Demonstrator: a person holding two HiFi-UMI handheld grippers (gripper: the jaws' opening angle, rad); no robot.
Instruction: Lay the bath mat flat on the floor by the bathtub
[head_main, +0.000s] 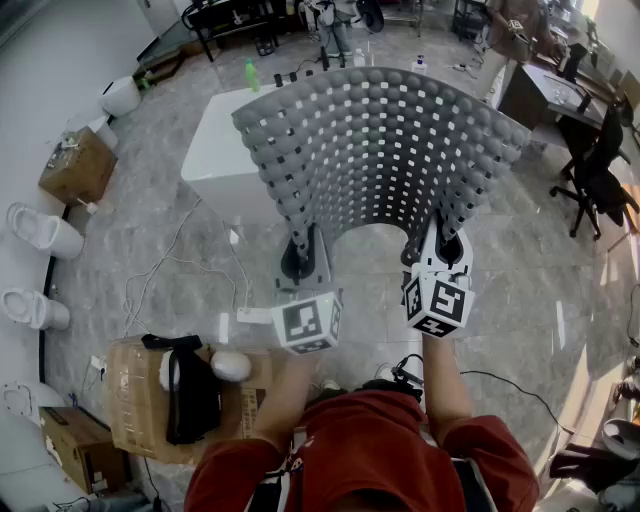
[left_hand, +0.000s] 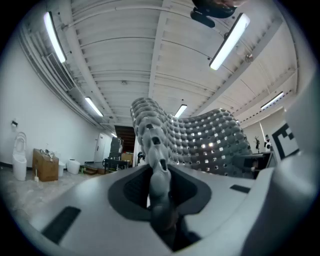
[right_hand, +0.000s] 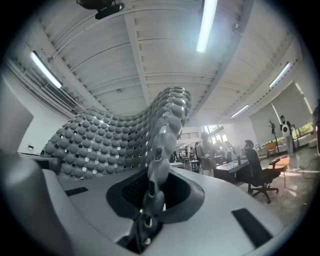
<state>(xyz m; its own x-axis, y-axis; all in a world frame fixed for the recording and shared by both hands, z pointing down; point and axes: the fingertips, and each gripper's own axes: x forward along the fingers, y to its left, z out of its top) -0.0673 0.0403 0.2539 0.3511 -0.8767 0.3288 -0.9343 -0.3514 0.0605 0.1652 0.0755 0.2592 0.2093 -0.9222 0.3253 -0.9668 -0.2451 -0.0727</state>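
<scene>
Head view: left gripper (head_main: 298, 262) and right gripper (head_main: 445, 248) clamp the raised bath mat (head_main: 380, 150).

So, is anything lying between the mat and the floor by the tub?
Little. The floor under the raised mat, in front of the tub, looks bare; a white cable trails on the floor just left of it.

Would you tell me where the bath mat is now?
In the head view's centre, the bath mat is held up by the left gripper and right gripper, in front of the white bathtub.
</scene>
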